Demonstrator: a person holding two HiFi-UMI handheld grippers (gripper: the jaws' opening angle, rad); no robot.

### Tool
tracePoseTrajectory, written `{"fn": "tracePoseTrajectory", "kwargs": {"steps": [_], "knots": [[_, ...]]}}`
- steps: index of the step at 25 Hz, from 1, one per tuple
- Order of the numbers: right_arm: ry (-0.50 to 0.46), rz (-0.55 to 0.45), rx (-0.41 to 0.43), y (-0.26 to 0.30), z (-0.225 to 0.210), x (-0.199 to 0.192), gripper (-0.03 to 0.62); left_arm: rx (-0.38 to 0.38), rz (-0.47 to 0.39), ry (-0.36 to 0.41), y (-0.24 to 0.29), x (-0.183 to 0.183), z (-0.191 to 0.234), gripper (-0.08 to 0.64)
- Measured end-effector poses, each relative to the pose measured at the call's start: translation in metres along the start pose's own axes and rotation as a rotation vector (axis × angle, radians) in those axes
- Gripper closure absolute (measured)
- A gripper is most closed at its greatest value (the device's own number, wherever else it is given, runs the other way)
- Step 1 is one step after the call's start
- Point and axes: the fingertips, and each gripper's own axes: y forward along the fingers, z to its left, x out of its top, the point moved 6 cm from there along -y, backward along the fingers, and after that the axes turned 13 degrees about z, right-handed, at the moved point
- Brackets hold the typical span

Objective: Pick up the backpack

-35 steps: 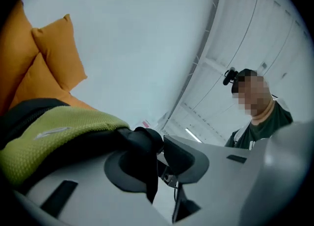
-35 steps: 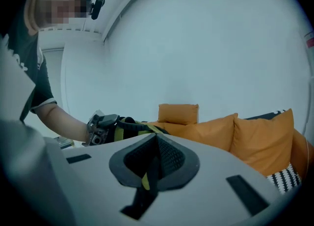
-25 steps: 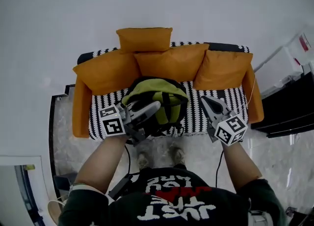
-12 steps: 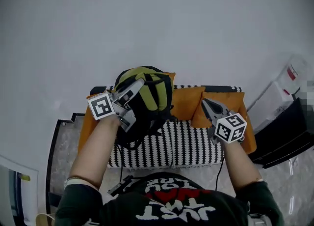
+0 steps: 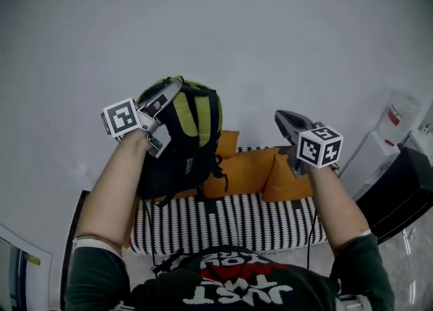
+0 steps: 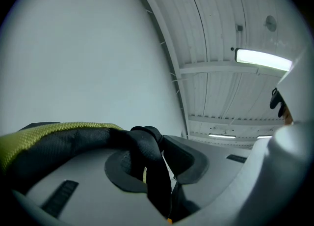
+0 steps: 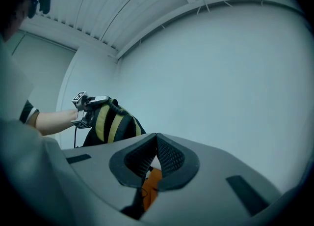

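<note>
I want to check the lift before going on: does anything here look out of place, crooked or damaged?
Nothing stands out. The backpack hangs by its black top loop from the left gripper, raised over the striped sofa. The right gripper is shut and empty. The orange cushions lean in a row.

We see a sofa (image 5: 203, 235) low in the head view, below the left gripper (image 5: 174, 86) and the right gripper (image 5: 279, 117) and well apart from both. A cover (image 5: 277, 218) with black and white zigzag lines is spread over its seat. On this cover three orange cushions lean at the back. One cushion (image 5: 247, 170) sits under the gap between the two tongs. Another one (image 5: 284, 182) sits straight below the right gripper. A third cushion (image 5: 228, 142) stands behind them, on the side nearer to the left gripper.
</note>
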Motion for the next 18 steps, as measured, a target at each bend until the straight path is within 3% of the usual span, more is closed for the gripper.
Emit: {"fn": "tracePoseTrajectory", "kwargs": {"steps": [3, 8, 18], "knots": [[0.024, -0.034, 0.017, 0.001, -0.007, -0.003, 0.566, 0.002, -0.036, 0.01, -0.004, -0.004, 0.0, 0.453], [-0.031, -0.073, -0.003, 0.009, -0.009, 0.002, 0.566, -0.014, -0.087, 0.077, -0.008, -0.001, -0.003, 0.453], [-0.038, -0.096, 0.009, 0.019, -0.005, 0.013, 0.566, -0.039, -0.112, 0.127, -0.008, 0.001, -0.009, 0.453]]}}
